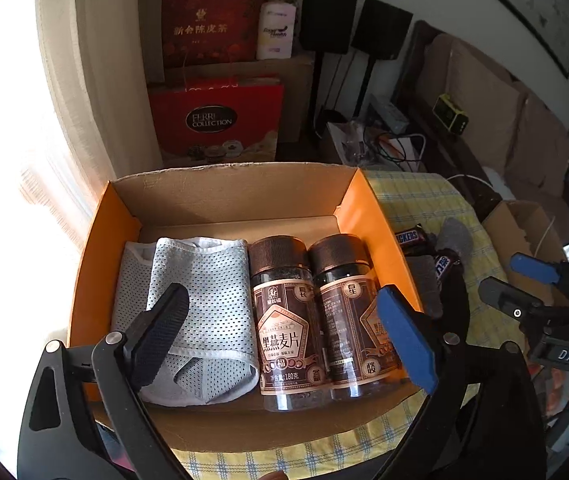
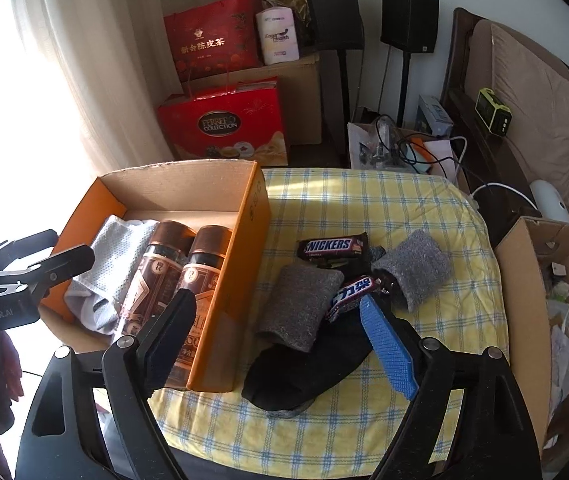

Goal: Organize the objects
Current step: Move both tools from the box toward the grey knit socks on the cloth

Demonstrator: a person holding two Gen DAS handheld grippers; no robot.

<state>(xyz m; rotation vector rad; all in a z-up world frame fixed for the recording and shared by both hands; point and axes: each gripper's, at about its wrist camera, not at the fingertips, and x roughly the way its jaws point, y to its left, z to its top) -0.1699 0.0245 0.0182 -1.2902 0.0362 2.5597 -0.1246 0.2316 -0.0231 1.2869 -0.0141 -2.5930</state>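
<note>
An orange cardboard box [image 1: 96, 240] [image 2: 250, 216] sits on the yellow checked table. Inside lie a folded grey mesh cloth [image 1: 204, 280] [image 2: 114, 248] and two brown-capped oat jars [image 1: 284, 320] [image 1: 346, 312] [image 2: 164, 264]. My left gripper [image 1: 280, 332] is open and empty, hovering over the box. To the right of the box lie two Snickers bars [image 2: 332, 246] [image 2: 354, 294], grey and black socks [image 2: 300, 304] [image 2: 416, 272] [image 2: 308, 372]. My right gripper [image 2: 280, 344] is open and empty above the socks.
Red gift boxes [image 2: 224, 124] and speakers on stands [image 2: 334, 12] stand behind the table. An open cardboard box [image 2: 524, 280] sits at the right edge. A sofa [image 2: 532, 92] and cables are at the back right.
</note>
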